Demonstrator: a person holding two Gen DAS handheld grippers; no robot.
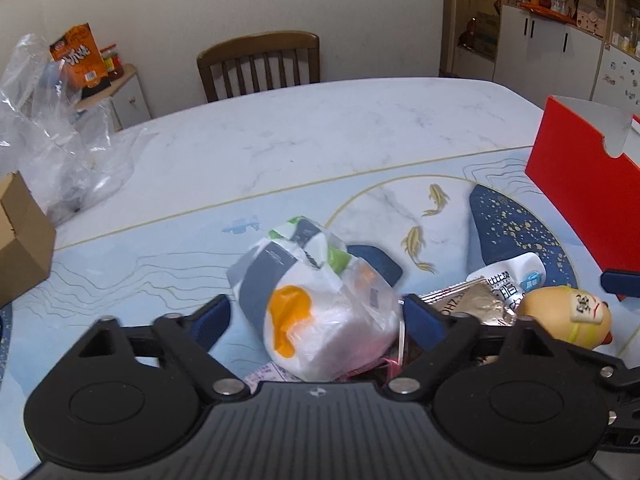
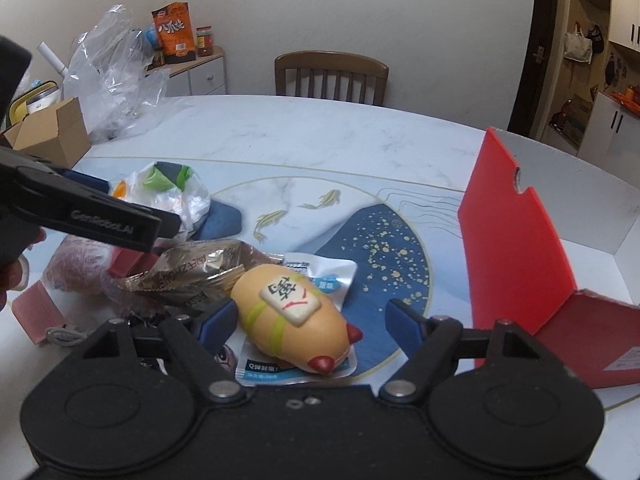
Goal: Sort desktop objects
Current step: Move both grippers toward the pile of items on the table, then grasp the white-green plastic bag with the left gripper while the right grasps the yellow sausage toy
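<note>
A plastic-wrapped tissue pack (image 1: 320,320), white with orange, grey and green print, lies on the patterned mat. My left gripper (image 1: 316,316) straddles it. Its right blue pad (image 1: 420,320) is at the wrapper's edge and its left pad (image 1: 212,316) stands slightly off it, so the jaws are open. A tan squishy toy (image 2: 288,316) with a mahjong tile on top and red tips lies on a white-blue packet (image 2: 324,276). My right gripper (image 2: 310,324) is open around the toy, with a clear gap at the right pad (image 2: 404,324).
An open red box (image 2: 512,240) stands at the right. A gold foil packet (image 2: 192,272) and a pink packet (image 2: 36,312) lie left of the toy. A cardboard box (image 1: 20,240) and a crumpled clear bag (image 1: 52,140) sit at the left. A wooden chair (image 1: 260,64) stands behind the table.
</note>
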